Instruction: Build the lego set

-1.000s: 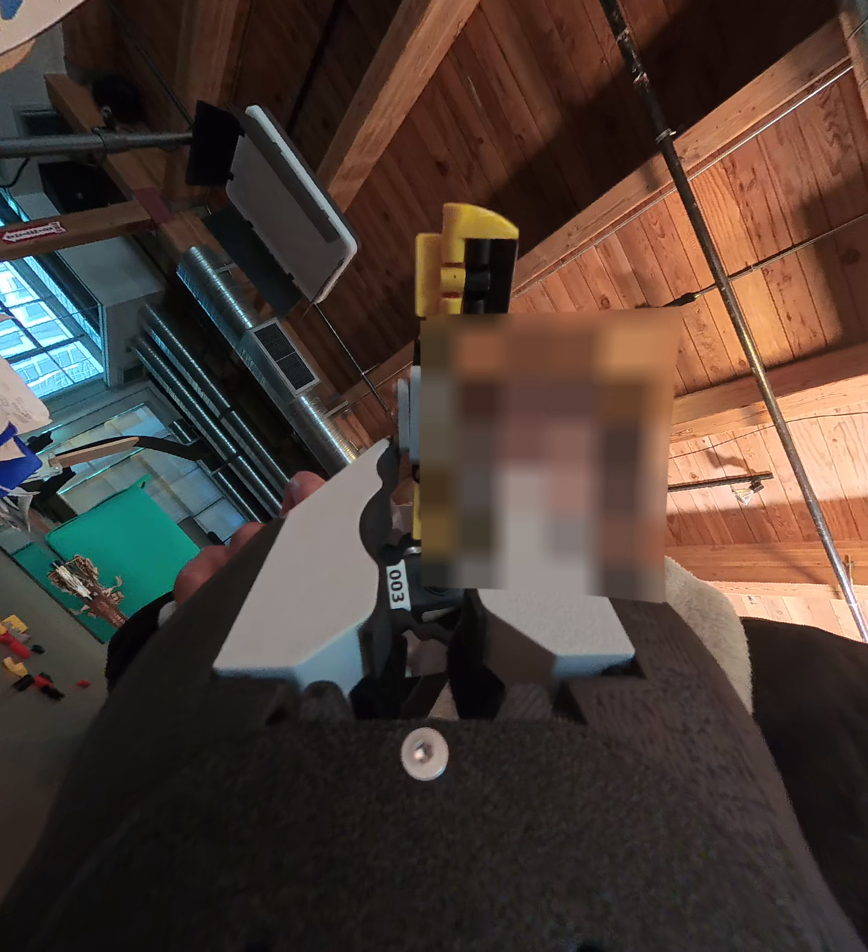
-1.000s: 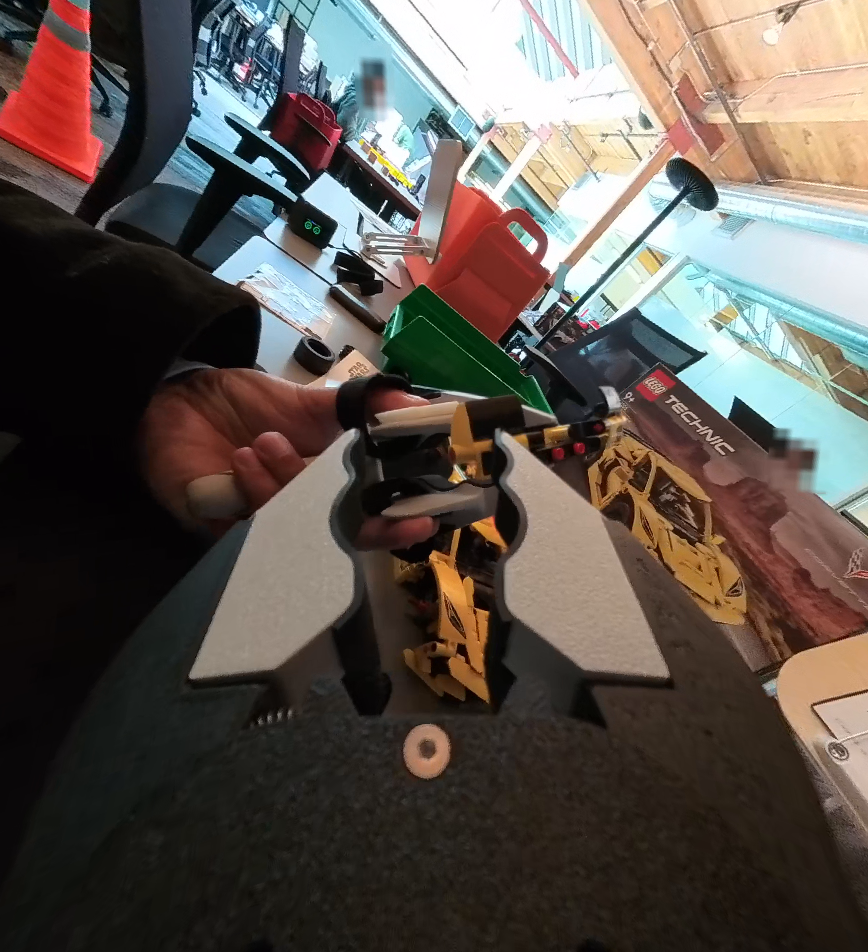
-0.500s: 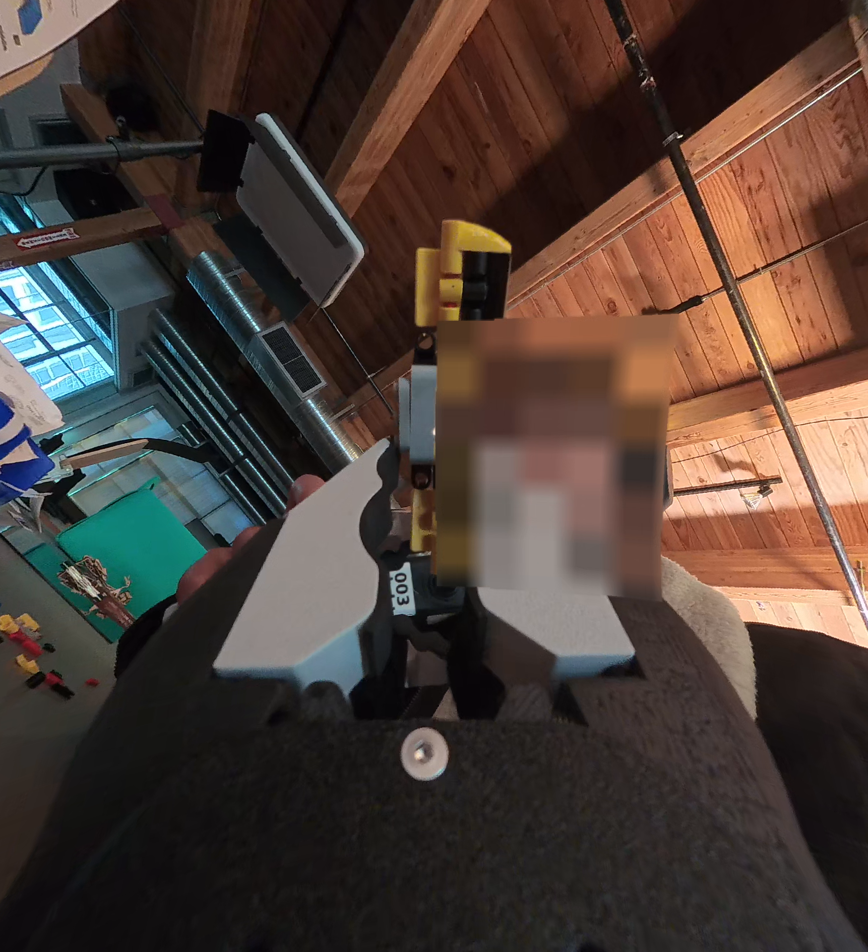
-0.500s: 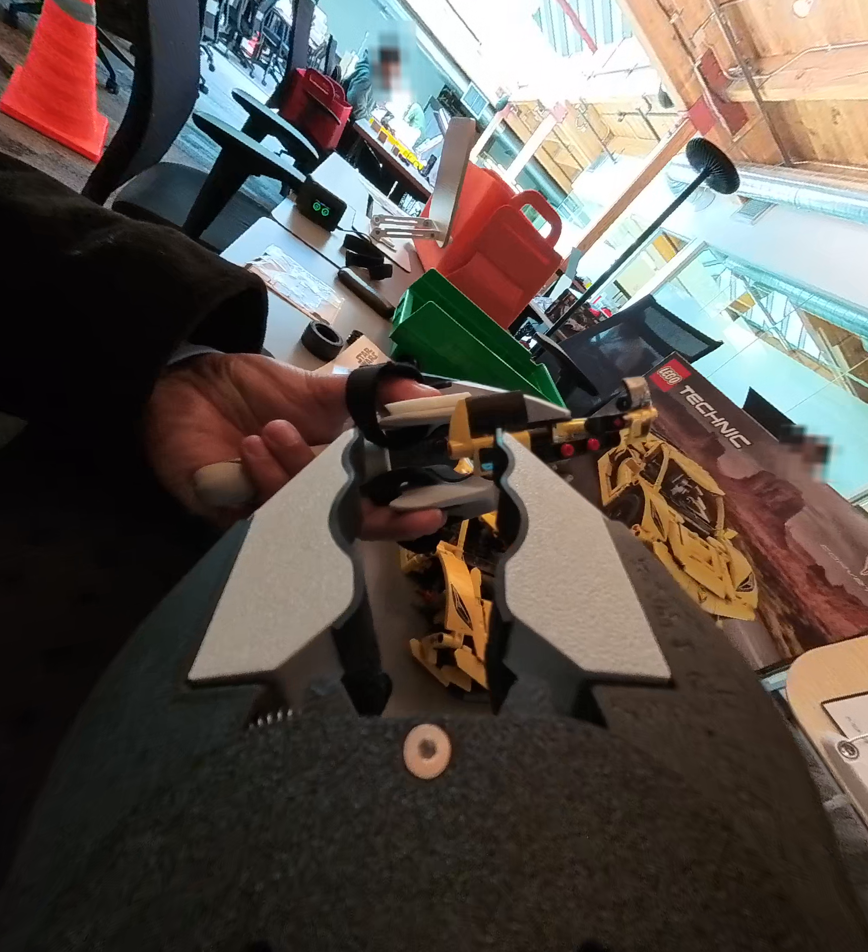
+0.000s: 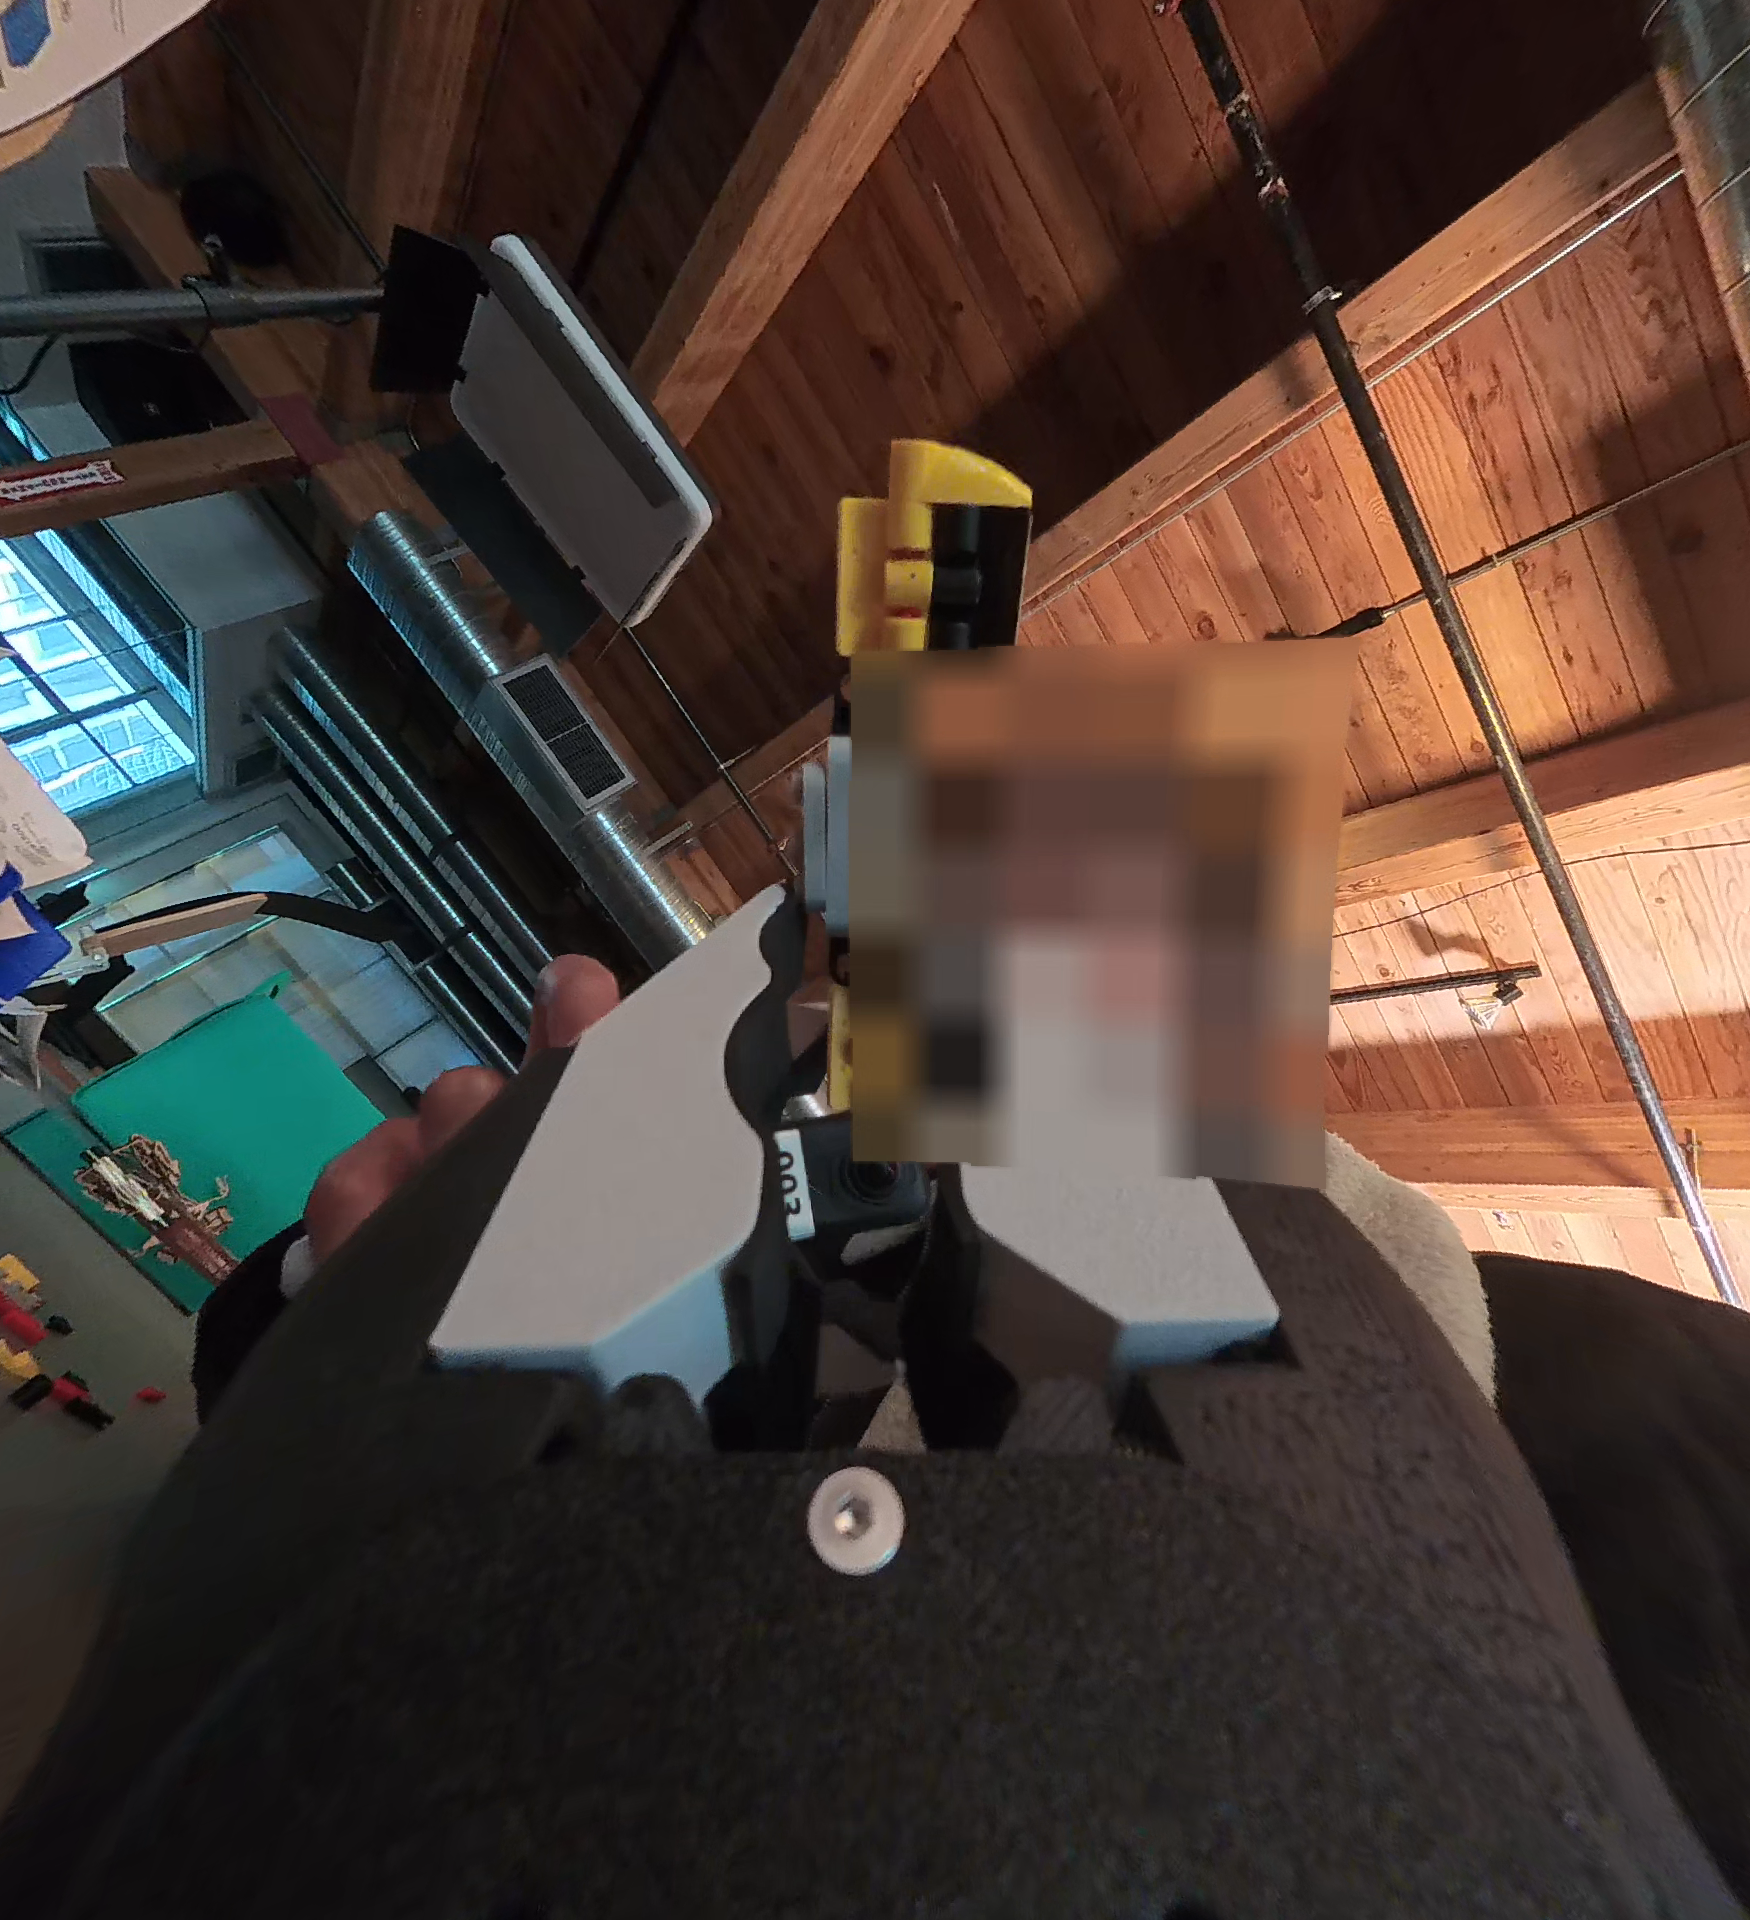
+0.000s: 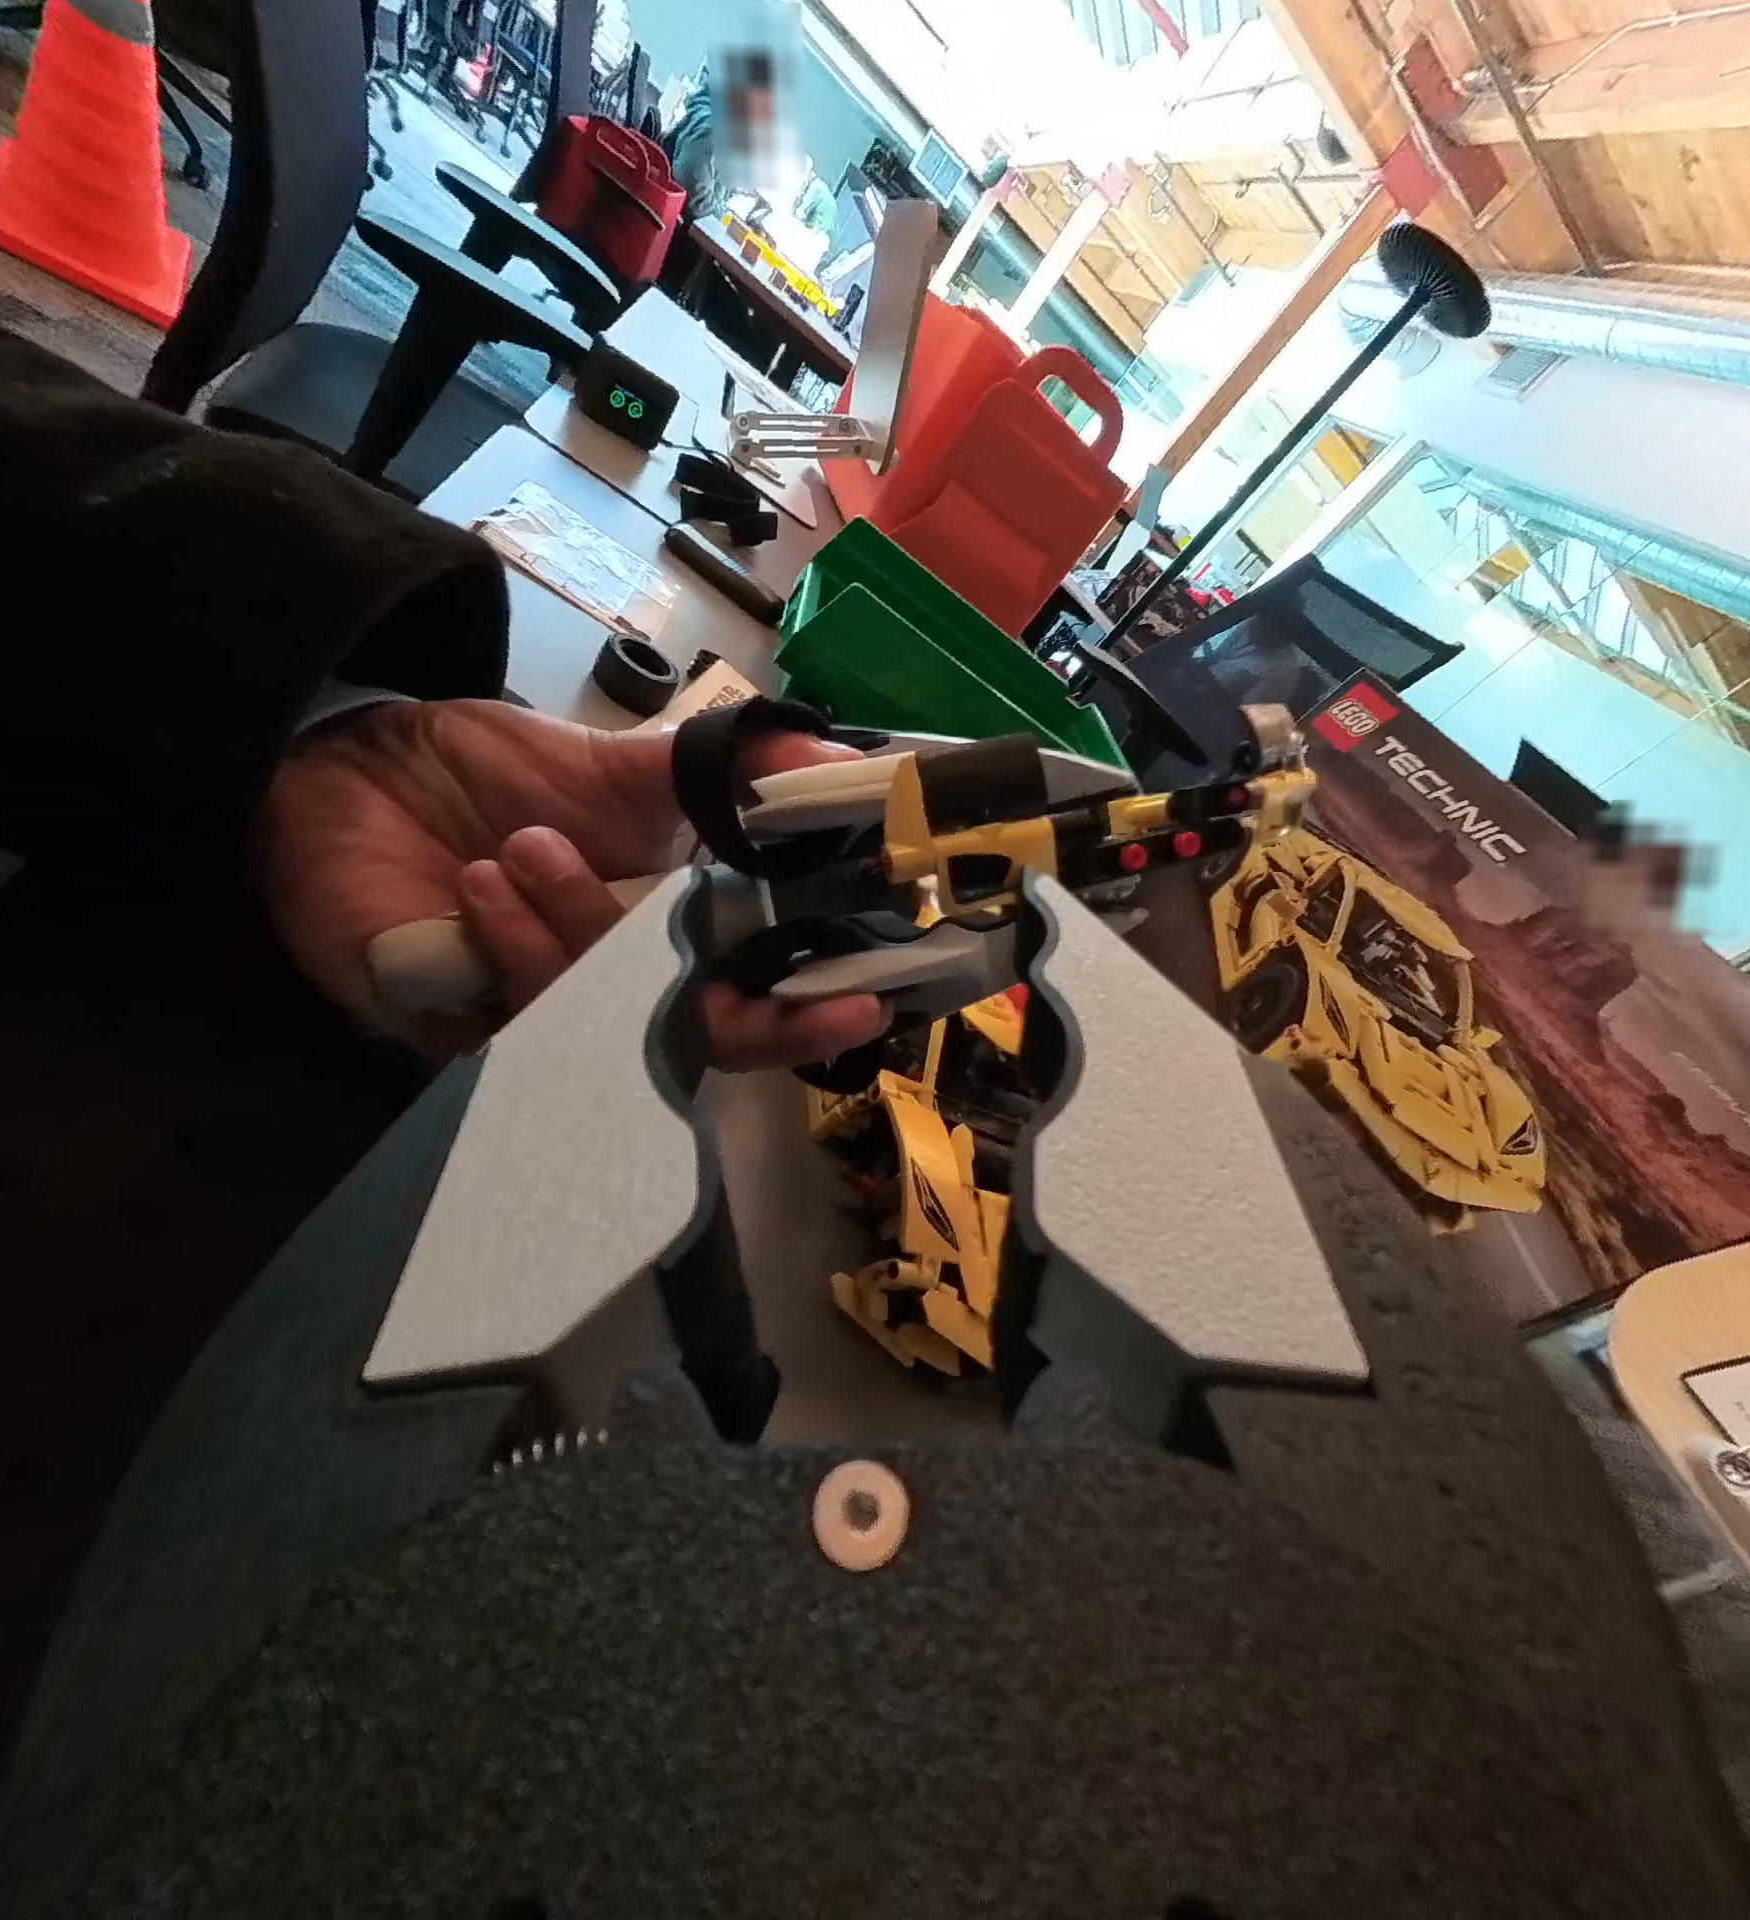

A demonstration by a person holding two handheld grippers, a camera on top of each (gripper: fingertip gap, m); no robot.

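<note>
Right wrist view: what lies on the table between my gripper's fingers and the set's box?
In the right wrist view, a partly built yellow car lies on the table, seen through the gap in the right hand-held gripper, short of the box.

Above is a ceiling of brown wooden planks (image 5: 1473,436) with thick wooden beams (image 5: 798,197) and a ribbed silver air duct (image 5: 497,748). Daylight comes through large glass windows (image 5: 29,665). On the grey-brown floor stands an orange traffic cone (image 6: 81,166) near black office chairs (image 6: 414,249) and long light-grey tables (image 6: 580,499).
</note>
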